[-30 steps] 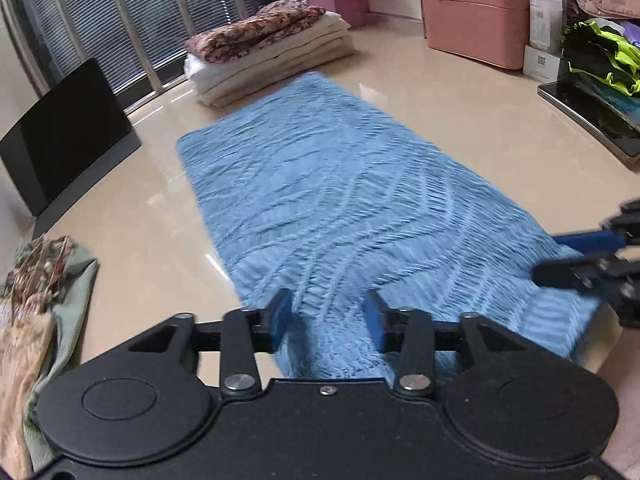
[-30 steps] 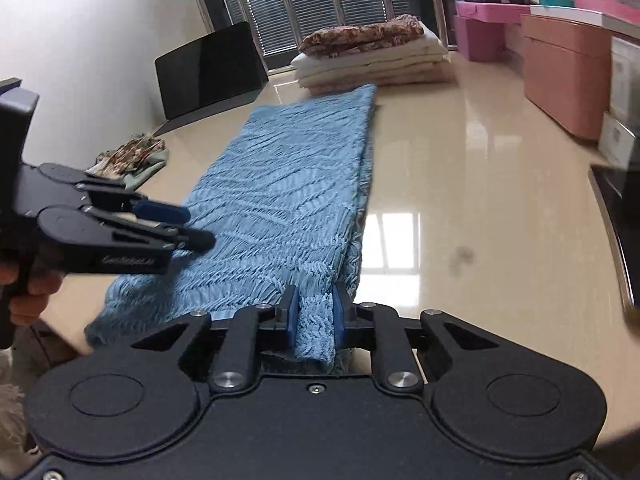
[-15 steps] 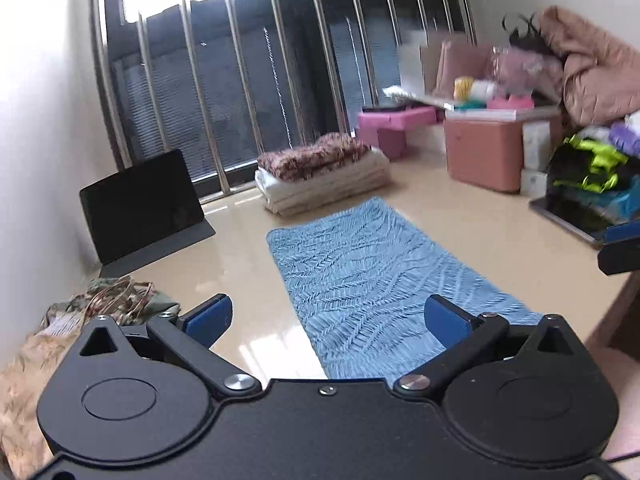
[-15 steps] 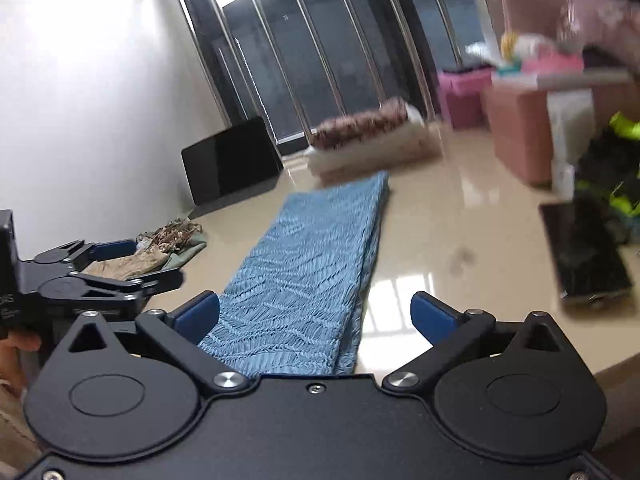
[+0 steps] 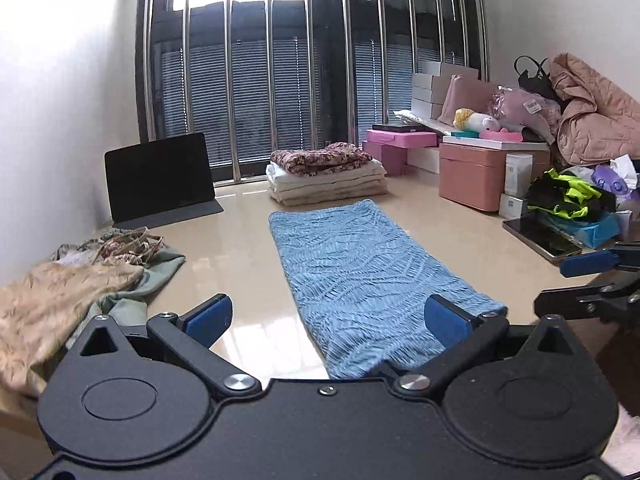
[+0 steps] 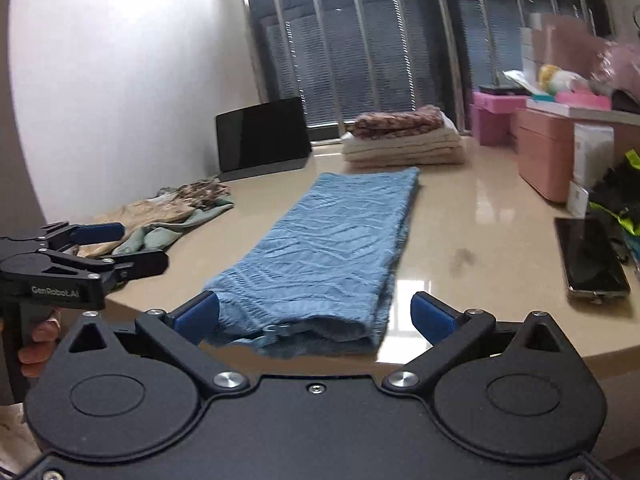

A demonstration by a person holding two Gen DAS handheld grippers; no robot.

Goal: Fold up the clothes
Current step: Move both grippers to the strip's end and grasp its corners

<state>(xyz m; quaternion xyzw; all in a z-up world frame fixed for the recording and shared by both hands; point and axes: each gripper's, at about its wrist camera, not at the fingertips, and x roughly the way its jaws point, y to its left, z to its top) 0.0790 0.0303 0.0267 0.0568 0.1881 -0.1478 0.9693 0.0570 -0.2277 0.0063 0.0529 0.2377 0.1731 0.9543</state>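
A blue textured knit garment (image 5: 372,272) lies folded into a long narrow strip on the glossy beige table (image 5: 248,240), its near end between and just ahead of both claws. The left gripper (image 5: 328,318) is spread wide, holding nothing; the right gripper (image 6: 316,314) is likewise spread and empty, the garment's layered near edge just ahead of its blue pads (image 6: 430,314). Beyond the far end sits a stack of folded linens (image 5: 328,178). Left of the left claw, a heap of unfolded clothes (image 5: 80,276). Far right, a pink storage box (image 5: 476,178), lid shut, contents hidden.
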